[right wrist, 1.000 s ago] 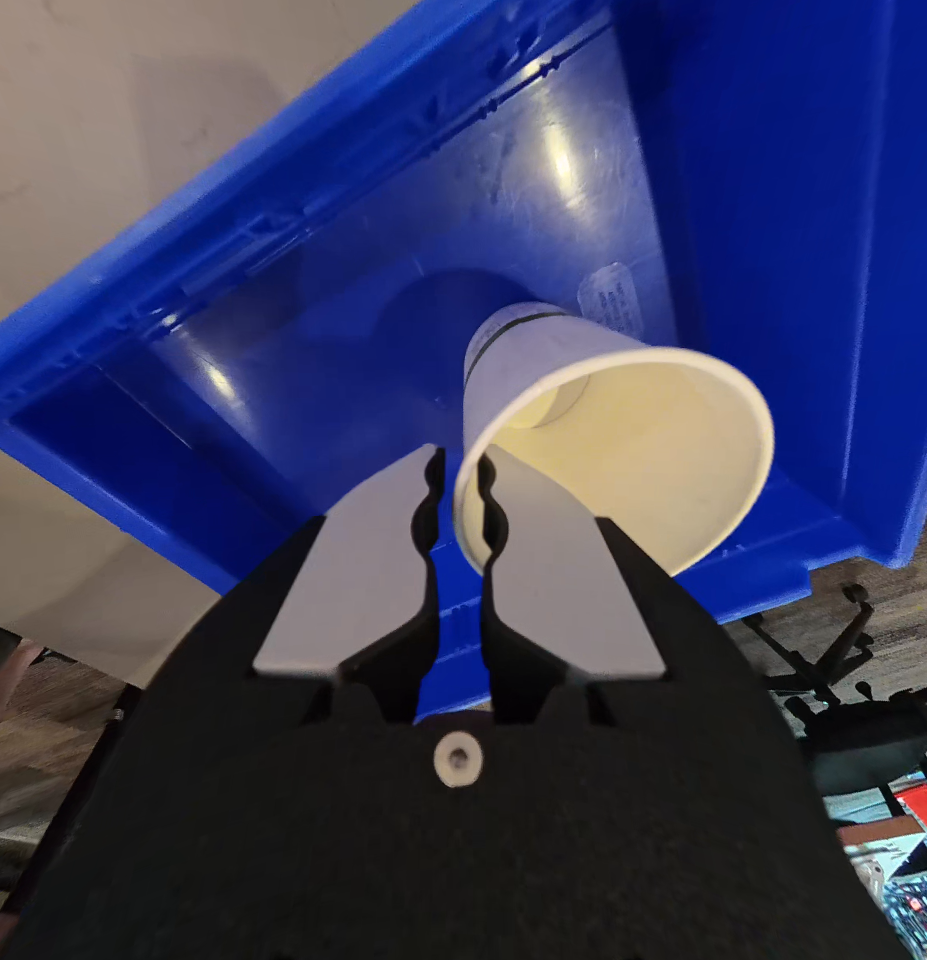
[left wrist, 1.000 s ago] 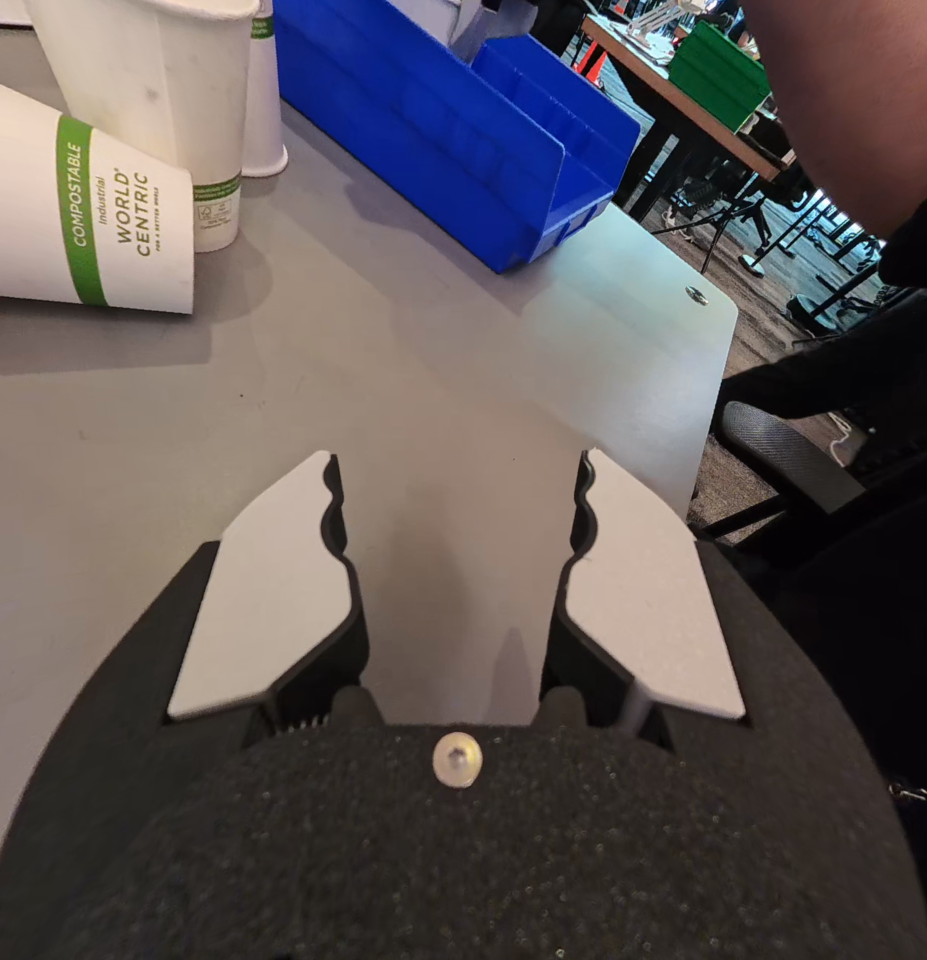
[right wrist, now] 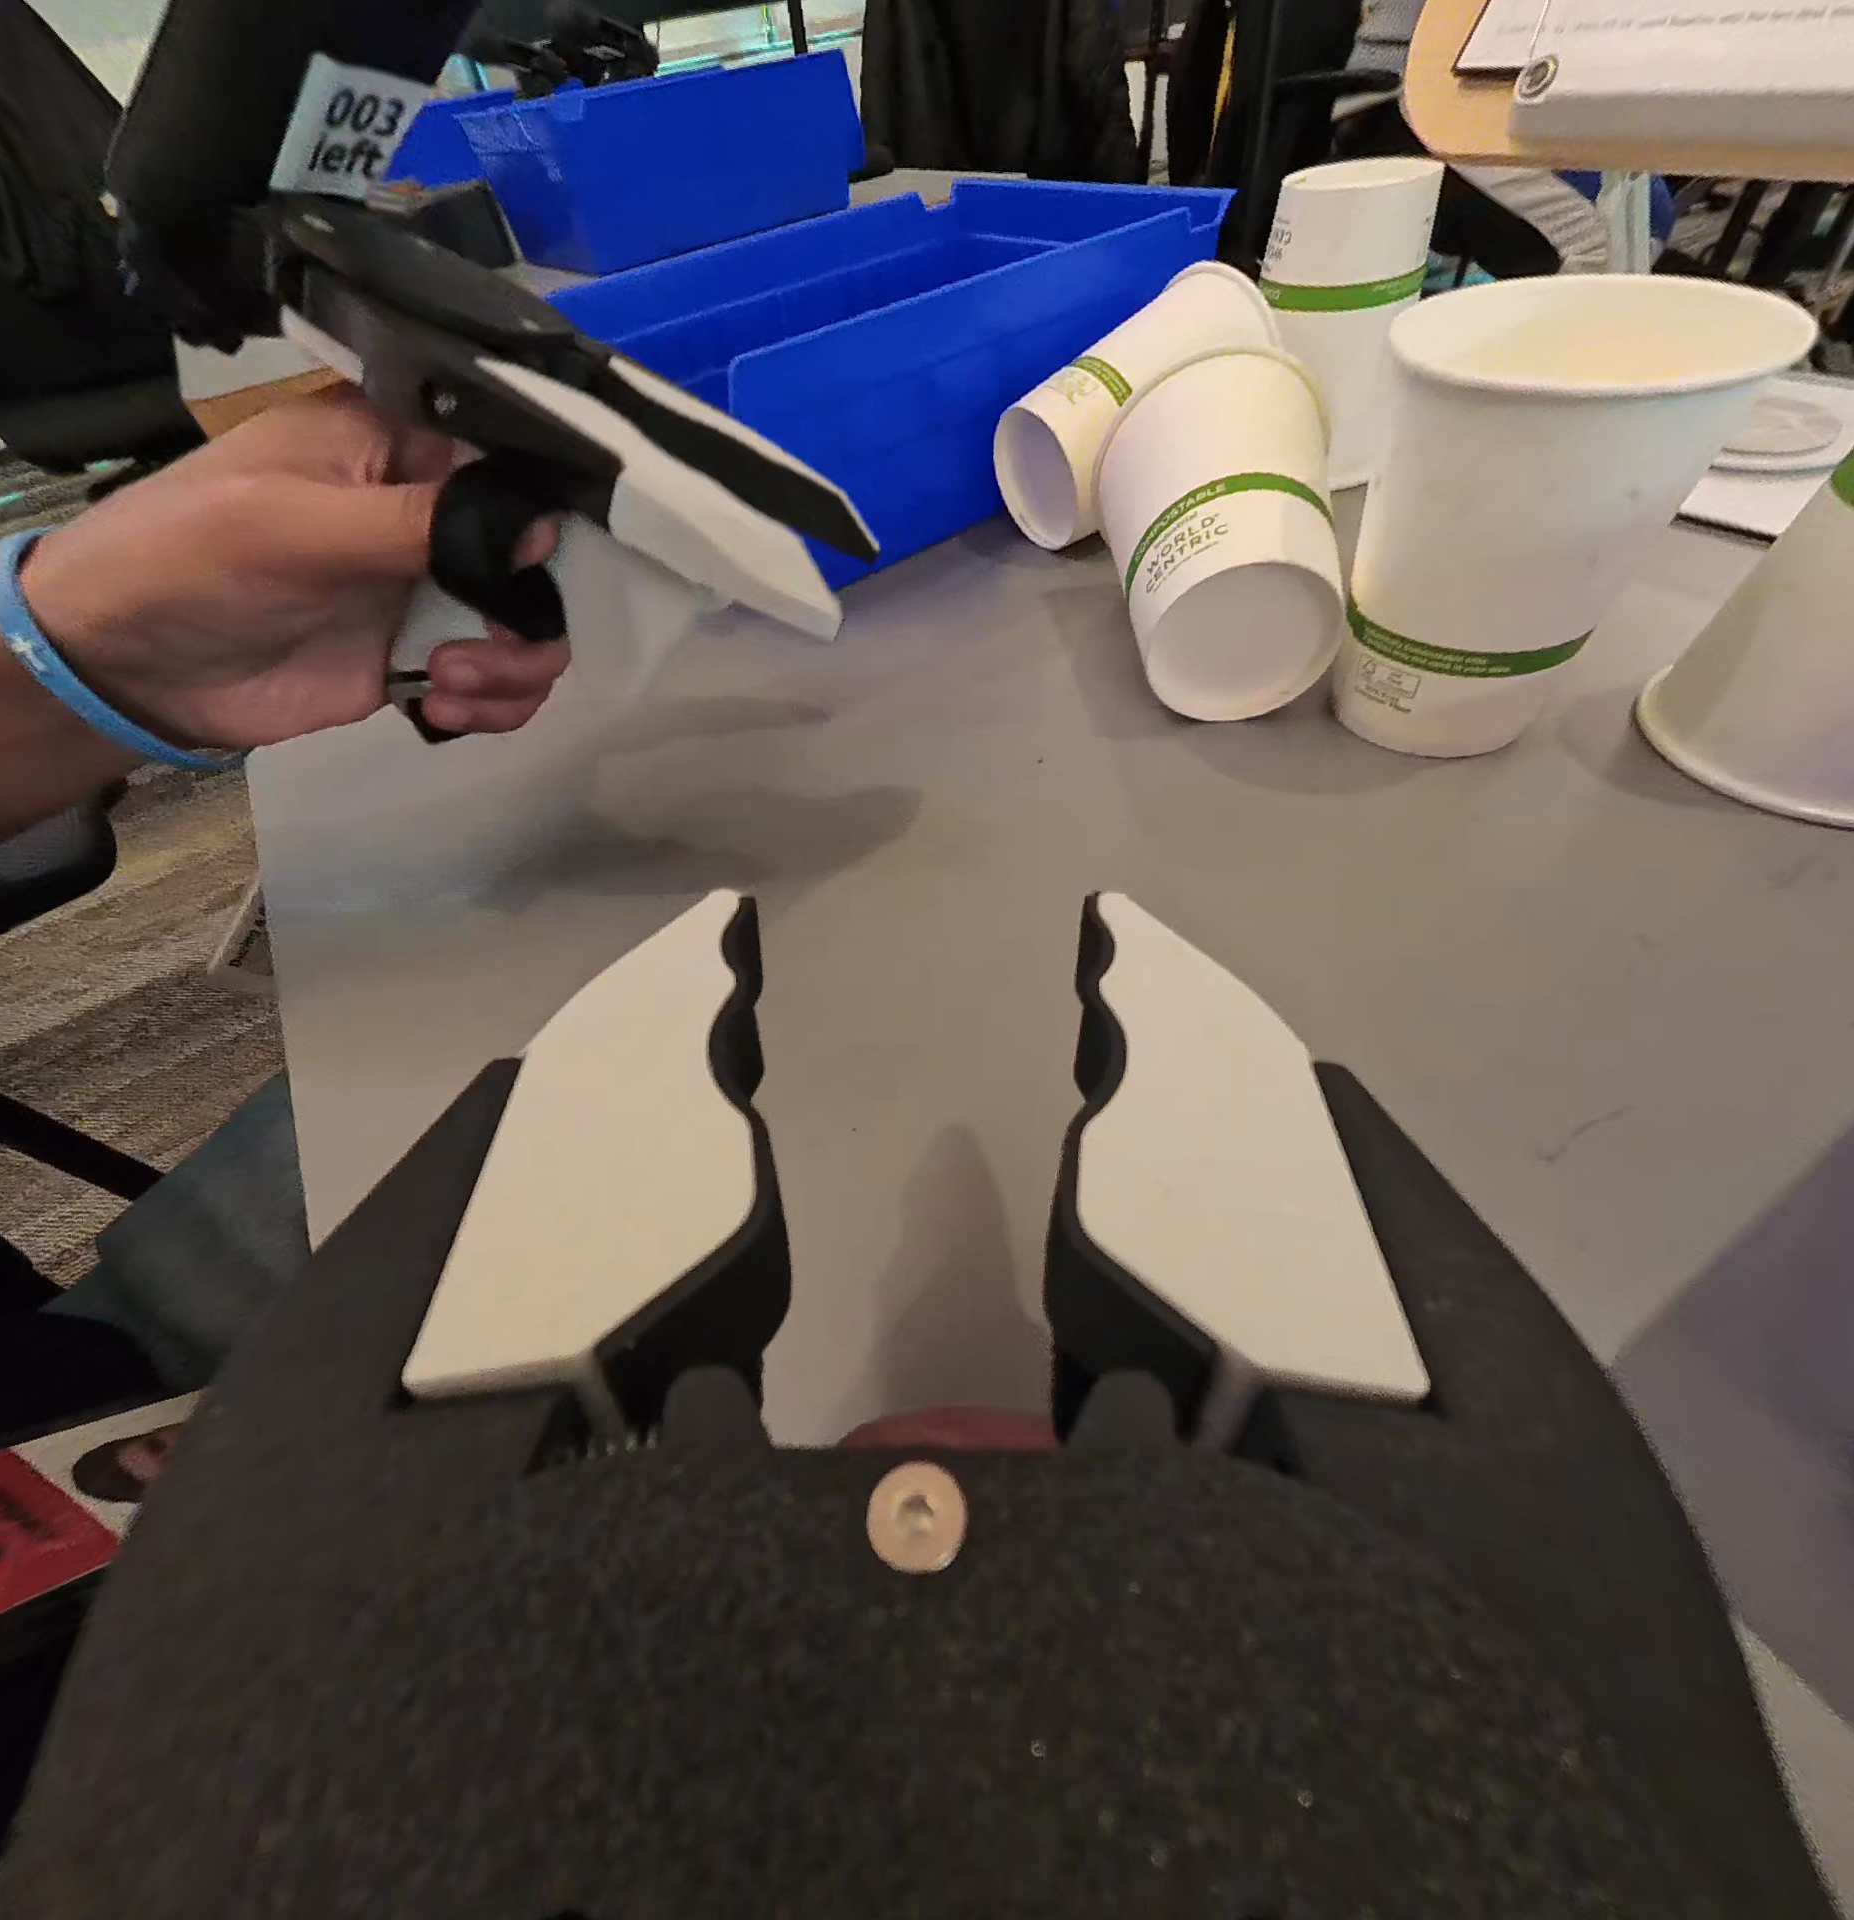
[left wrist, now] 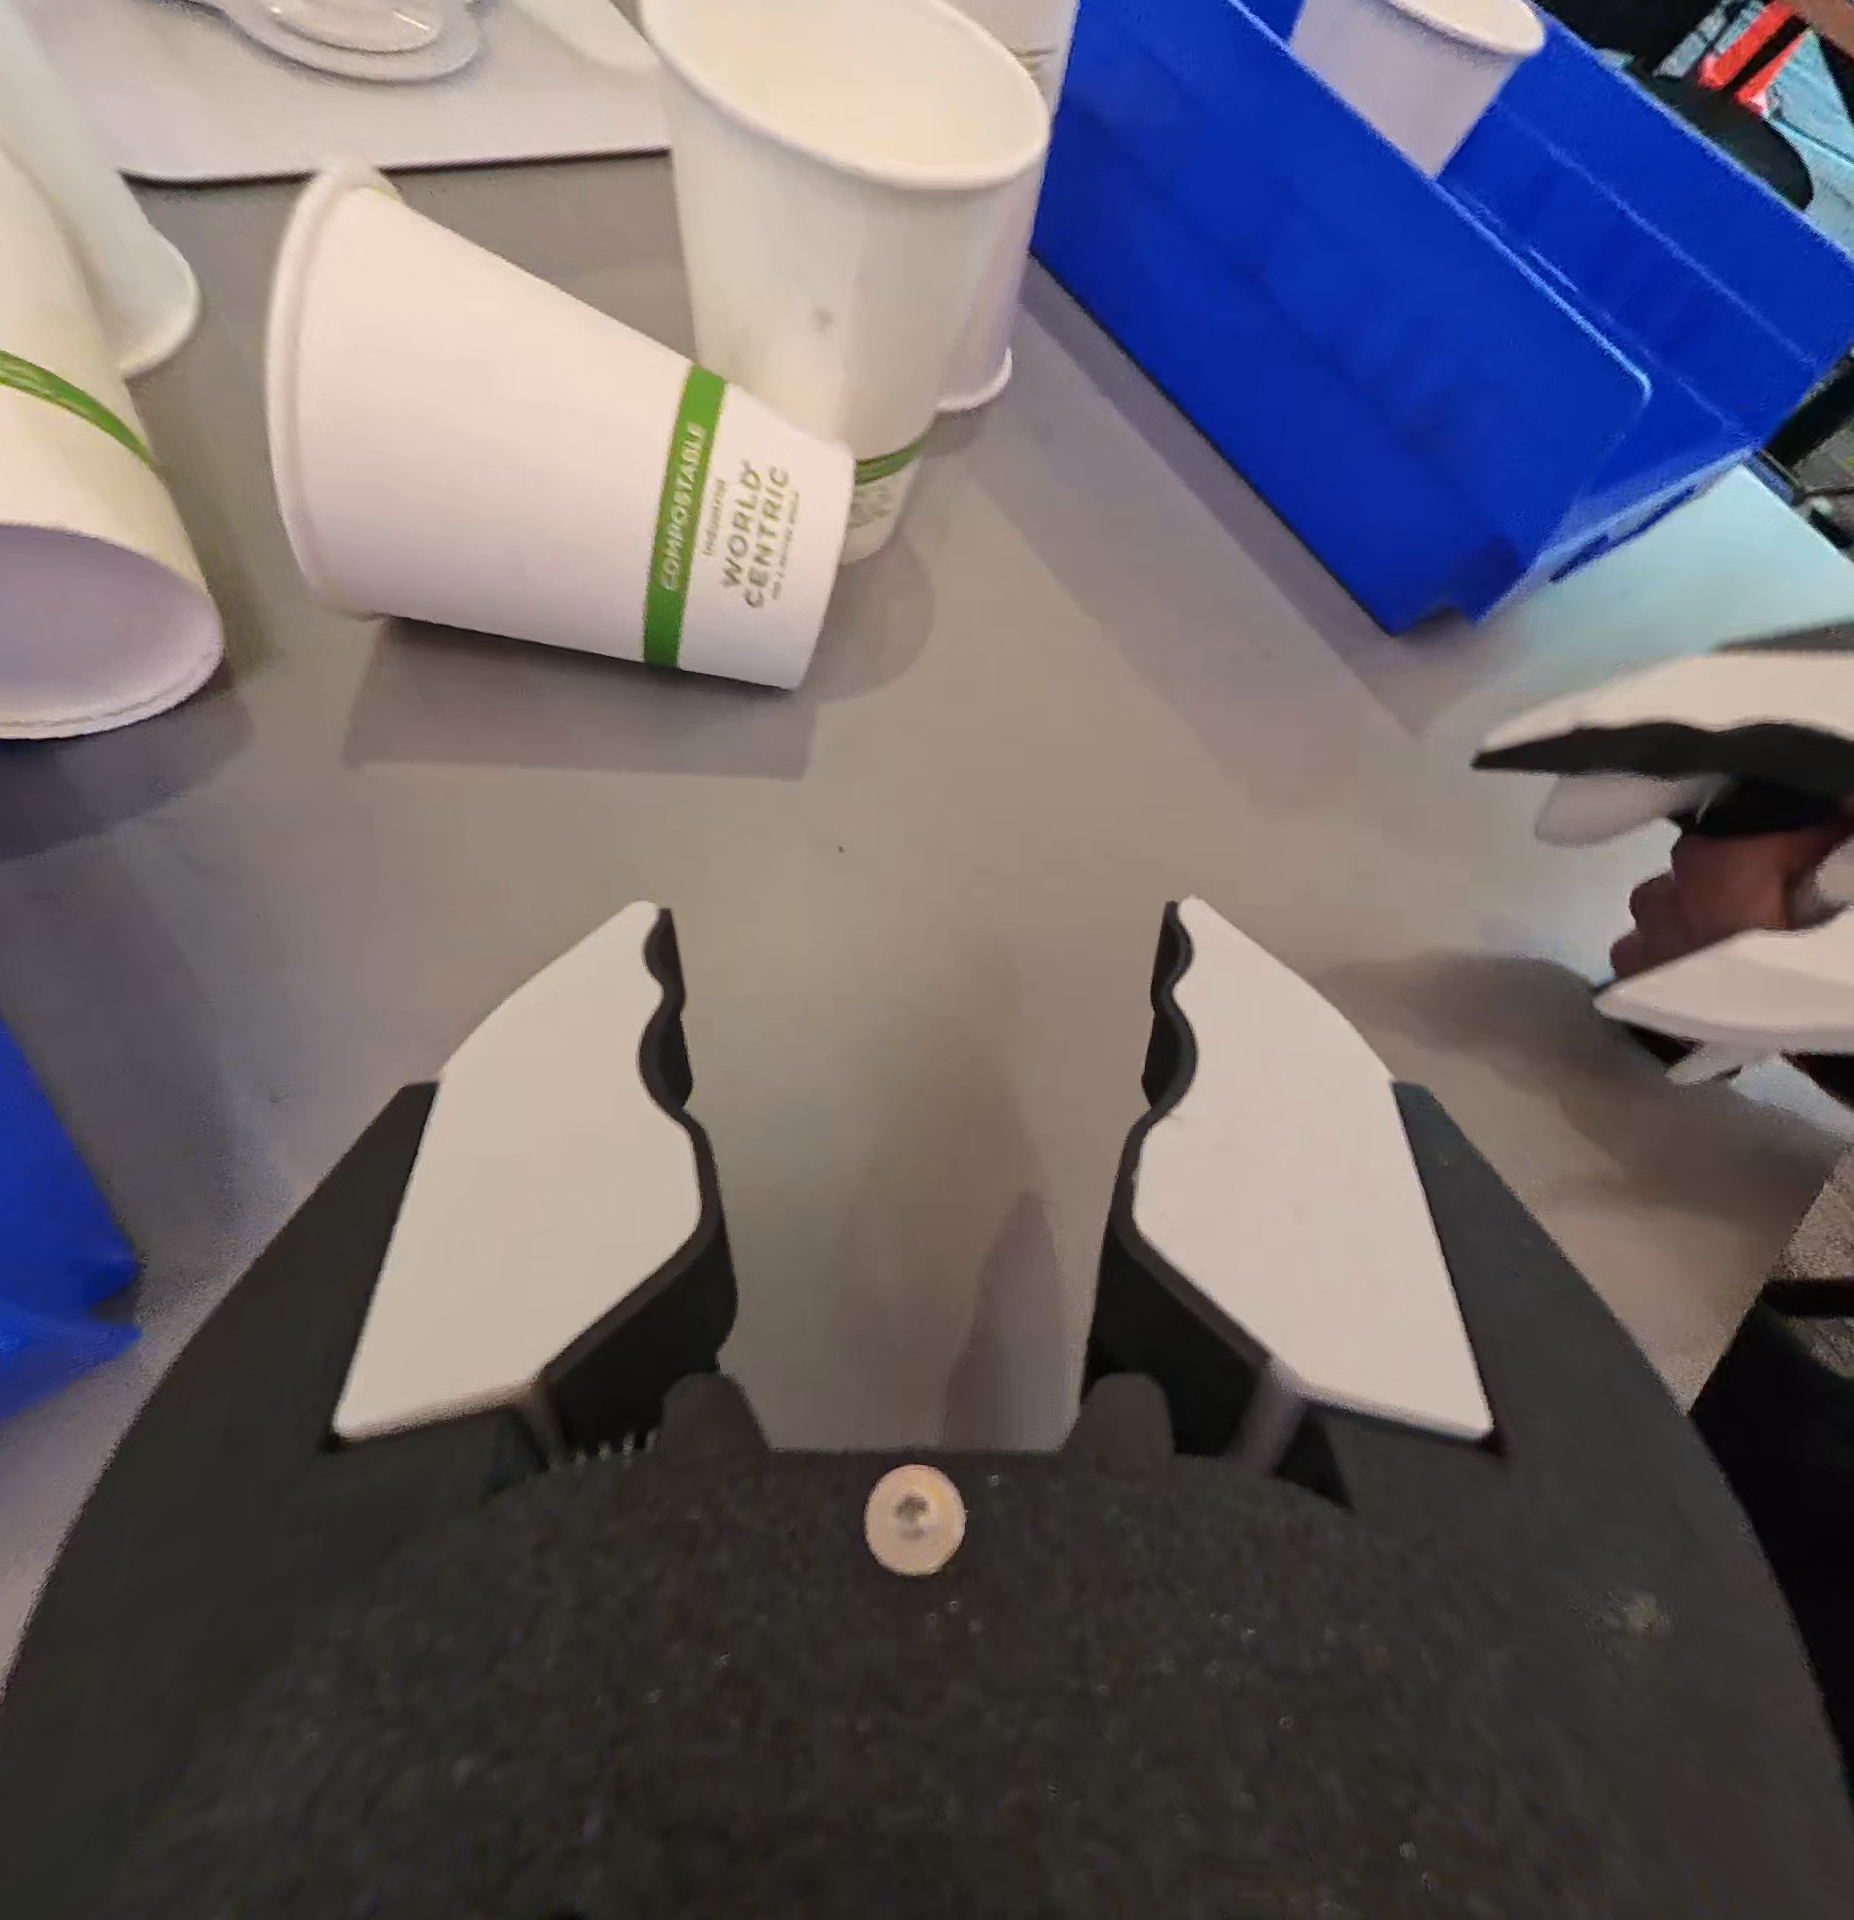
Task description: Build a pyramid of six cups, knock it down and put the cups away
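We are holding the left gripper (left wrist: 918, 925) with its jaws wide apart and nothing between them, hovering over the bare grey counter (left wrist: 902, 790). We are holding the right gripper (right wrist: 912, 914) the same way, jaws apart and empty above the counter.

In the left wrist view, the right gripper is showing at the right edge. Above our jaws, left of centre, a lying cup (left wrist: 549, 468) is pointing its base to the right and touching an upright cup (left wrist: 840, 218) behind it. Another tipped cup (left wrist: 61, 582) is lying at the left edge. In the upper right a blue bin (left wrist: 1370, 395) is standing on the counter, with one cup (left wrist: 1411, 73) sitting in it at the top.

In the right wrist view, a hand (right wrist: 248, 592) is gripping the left gripper in the upper left. In the upper right, two tipped cups are lying against each other beside the upright cup, and an inverted cup (right wrist: 1775, 665) is standing at the right edge.
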The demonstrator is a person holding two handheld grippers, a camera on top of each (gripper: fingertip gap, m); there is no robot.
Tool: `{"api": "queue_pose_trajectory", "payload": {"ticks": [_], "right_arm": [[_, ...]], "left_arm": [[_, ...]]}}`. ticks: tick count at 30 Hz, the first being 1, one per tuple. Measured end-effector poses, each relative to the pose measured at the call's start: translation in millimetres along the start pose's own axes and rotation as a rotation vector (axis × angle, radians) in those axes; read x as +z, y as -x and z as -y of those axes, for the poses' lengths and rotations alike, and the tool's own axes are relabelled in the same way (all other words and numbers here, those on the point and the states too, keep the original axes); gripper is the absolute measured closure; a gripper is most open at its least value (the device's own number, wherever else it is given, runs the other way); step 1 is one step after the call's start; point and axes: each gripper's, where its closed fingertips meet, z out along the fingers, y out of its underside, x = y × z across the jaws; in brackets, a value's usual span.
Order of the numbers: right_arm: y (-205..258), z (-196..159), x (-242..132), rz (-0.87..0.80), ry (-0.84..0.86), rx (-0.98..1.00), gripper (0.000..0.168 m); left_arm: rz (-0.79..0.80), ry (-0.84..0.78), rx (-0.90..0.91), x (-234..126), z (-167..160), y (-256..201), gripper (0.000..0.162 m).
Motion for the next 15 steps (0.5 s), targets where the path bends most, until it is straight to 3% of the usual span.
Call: {"api": "queue_pose_trajectory", "payload": {"ticks": [6,11,15], "right_arm": [[-3.4,-2.4,-4.2,-0.001,0.007,-0.017,0.113],[-1.3,-2.6,-5.3,0.015,0.010,-0.026,0.114],[0.6,-2.2,-7.0,0.018,0.014,-0.051,0.115]], "left_arm": [[0.044,0.033,0.118,10.7,37.1,18.4,0.076],[-0.008,0.256,0.287,24.2,77.8,58.8,0.084],[-0.129,0.452,0.277,41.5,89.0,90.6,0.093]]}}
